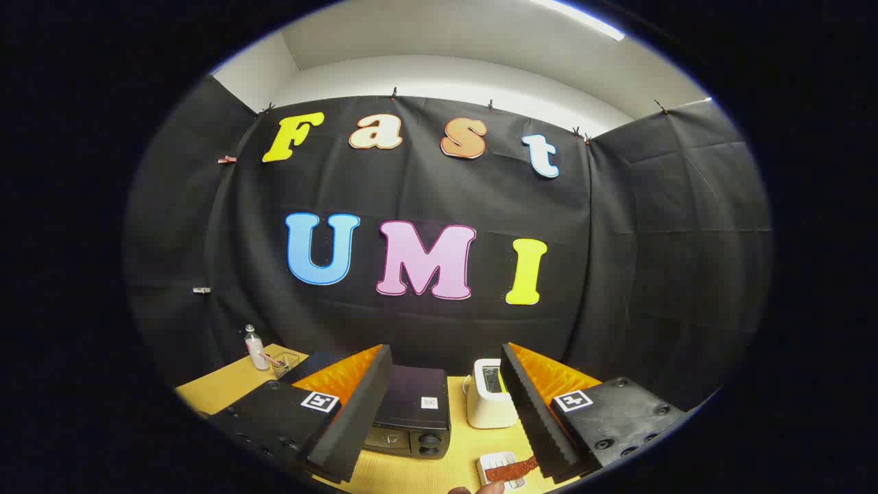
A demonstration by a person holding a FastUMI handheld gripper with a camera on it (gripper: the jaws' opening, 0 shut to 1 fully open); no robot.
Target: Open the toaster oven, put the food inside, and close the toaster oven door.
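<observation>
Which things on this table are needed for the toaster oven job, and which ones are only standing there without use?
For the job:
- toaster oven, black, door closed, just ahead of the open gripper
- food, reddish-brown strip on a small white tray

Just standing about:
- white toaster, beside the oven
- small bottle
- wire basket

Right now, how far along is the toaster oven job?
Nothing looks done: the toaster oven sits between the jaws with its door apparently closed. The gripper is open, holding nothing. The food lies on its small white tray near the right finger, by a person's fingertip. Left: open, load, close.
</observation>
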